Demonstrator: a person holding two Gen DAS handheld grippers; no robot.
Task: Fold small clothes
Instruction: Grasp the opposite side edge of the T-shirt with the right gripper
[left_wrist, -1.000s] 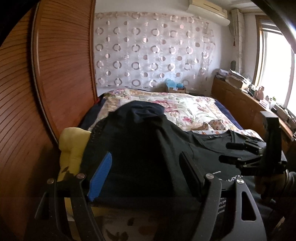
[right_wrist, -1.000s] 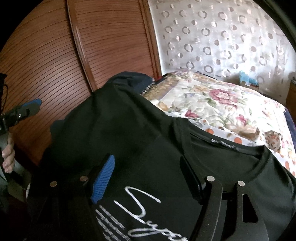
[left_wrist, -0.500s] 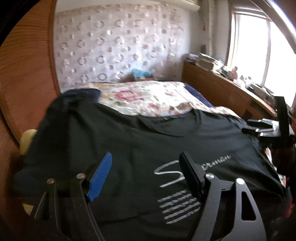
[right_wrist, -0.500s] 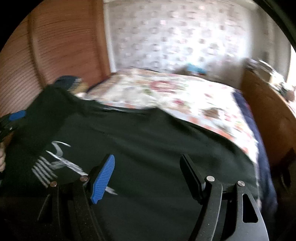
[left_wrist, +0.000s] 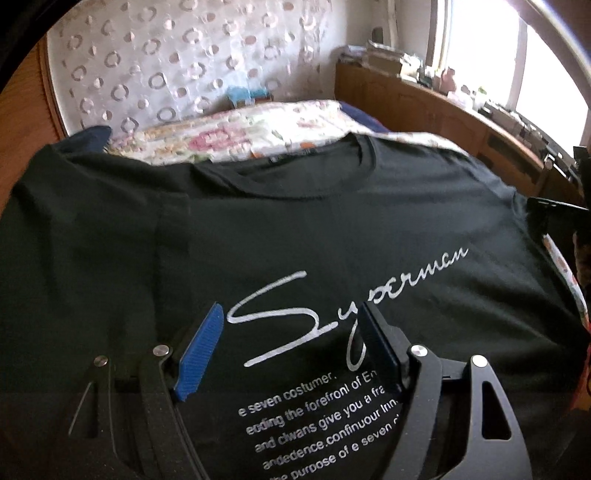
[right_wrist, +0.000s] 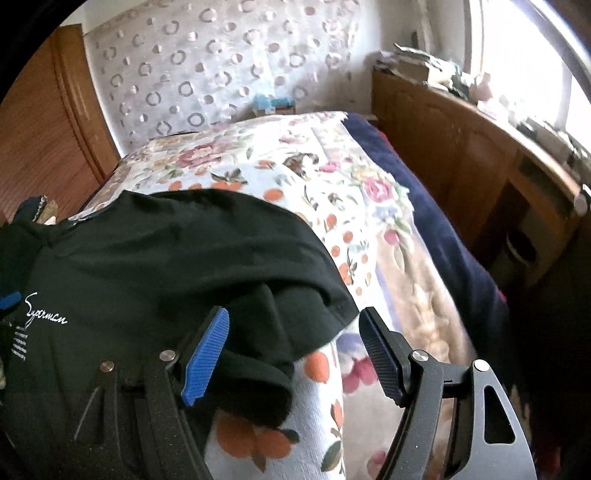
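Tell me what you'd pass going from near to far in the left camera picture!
left tool → white Superman writing → black T-shirt collar → flowery bedspread → blue box → curtain with circles.

Daylight from the window (left_wrist: 535, 66) at my right blows out to white glare; the room beyond is soft, edges bowed and black-vignetted by my fisheyes.

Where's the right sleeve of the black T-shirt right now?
In the right wrist view, the sleeve of the black T-shirt lies bunched on the floral bedspread, low centre, between the open right tongs.
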